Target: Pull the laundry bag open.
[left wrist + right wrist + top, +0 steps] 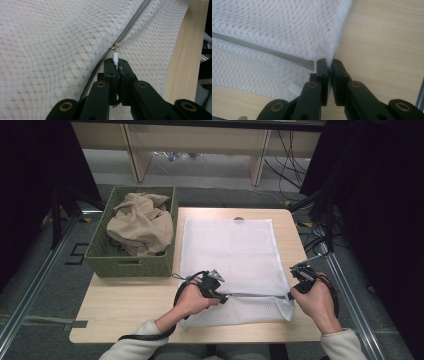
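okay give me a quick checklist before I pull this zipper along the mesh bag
1. Left gripper shut on the white zipper pull: ok.
2. Right gripper clamping the mesh bag edge at the zipper end: ok.
3. Zipper line taut between the grippers: ok.
4. Bag lying flat on the table: ok.
5. Basket with the beige cloth apart from the bag: ok.
6. Zipper teeth free of snags: cannot tell.
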A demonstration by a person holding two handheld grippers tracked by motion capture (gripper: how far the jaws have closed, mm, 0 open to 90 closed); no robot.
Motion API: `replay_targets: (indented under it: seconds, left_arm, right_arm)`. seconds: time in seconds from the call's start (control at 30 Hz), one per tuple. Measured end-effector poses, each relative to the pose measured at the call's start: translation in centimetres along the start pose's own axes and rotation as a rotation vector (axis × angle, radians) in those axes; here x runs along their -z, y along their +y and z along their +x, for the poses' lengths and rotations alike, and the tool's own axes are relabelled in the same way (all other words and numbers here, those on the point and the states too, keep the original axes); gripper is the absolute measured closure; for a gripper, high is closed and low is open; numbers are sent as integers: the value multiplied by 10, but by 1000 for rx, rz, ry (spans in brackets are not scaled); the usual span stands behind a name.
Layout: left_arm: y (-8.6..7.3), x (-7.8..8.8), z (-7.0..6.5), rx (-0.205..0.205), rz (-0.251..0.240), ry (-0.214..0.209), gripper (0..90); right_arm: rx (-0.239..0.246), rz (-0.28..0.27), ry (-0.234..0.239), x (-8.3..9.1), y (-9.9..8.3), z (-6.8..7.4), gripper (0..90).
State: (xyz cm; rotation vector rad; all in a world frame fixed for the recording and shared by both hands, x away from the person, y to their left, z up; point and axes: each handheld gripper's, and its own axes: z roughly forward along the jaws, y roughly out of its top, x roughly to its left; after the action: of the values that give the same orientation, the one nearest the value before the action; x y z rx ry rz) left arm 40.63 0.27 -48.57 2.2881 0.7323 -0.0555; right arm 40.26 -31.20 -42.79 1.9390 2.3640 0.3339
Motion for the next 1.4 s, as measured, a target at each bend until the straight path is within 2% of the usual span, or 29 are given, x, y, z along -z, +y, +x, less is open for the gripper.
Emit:
replay_targets:
  seconds: [0.03, 0.17, 0.23, 0.5, 0.57, 0.67, 0.7, 1.03, 1.1, 1.13, 1.17, 1.2, 1.23, 1.27, 1.3, 1.33, 1.37, 1.4]
  left_arm:
    - [0, 0, 0, 0, 0, 0, 869]
    - [-2, 1, -1, 15, -13, -6, 869]
    - [-3, 2, 1, 5, -6, 0, 869]
    - [-4, 3, 0, 4, -4, -8, 869]
    - [-4, 3, 1, -9, 7, 7, 869]
    - [-6, 5, 1, 18, -11, 4, 869]
    - [-6, 6, 1, 2, -2, 9, 869]
    - [-10, 10, 4, 10, 4, 3, 869]
    - [-11, 10, 3, 15, 1, -2, 869]
    - [-11, 10, 3, 14, 1, -3, 869]
    - [-11, 10, 4, 10, 1, -6, 869]
    - [-11, 10, 4, 10, 2, -7, 869]
    - [-11, 10, 4, 10, 2, -7, 869]
    - [-12, 11, 4, 4, 16, 11, 870]
    - [-12, 11, 4, 4, 16, 11, 870]
    - [-13, 13, 7, 14, 14, 3, 870]
    - [-13, 13, 7, 14, 14, 3, 869]
    - [-14, 14, 6, 19, 11, 0, 869]
  right_arm:
    - [-15, -12, 7, 0, -1, 1, 864]
    - [-10, -2, 1, 0, 0, 3, 863]
    - [-19, 10, 2, -1, 0, 4, 864]
    - [-13, 0, 4, -1, 0, 3, 864]
    - [-15, 2, -7, -1, 0, 4, 864]
    - [-17, -5, 6, 0, 0, 3, 864]
    - [-17, 0, -4, -1, 0, 4, 864]
    - [-5, 0, -1, -1, 0, 3, 864]
    - [-22, -14, 5, -4, -1, 4, 864]
    - [-18, 9, 5, -2, 0, 3, 864]
    - [-17, 8, 7, -2, 0, 3, 864]
    - [-16, -24, 1, -4, -1, 4, 864]
    - [-16, -24, 1, -4, -1, 4, 864]
    - [-16, 9, -9, -2, 0, 4, 865]
    - [-7, 0, -17, -3, 0, 3, 864]
    - [-19, 7, -10, -3, 0, 2, 865]
    - [-57, 17, -3, -2, -1, 5, 864]
    - [-57, 17, -3, -2, -1, 5, 864]
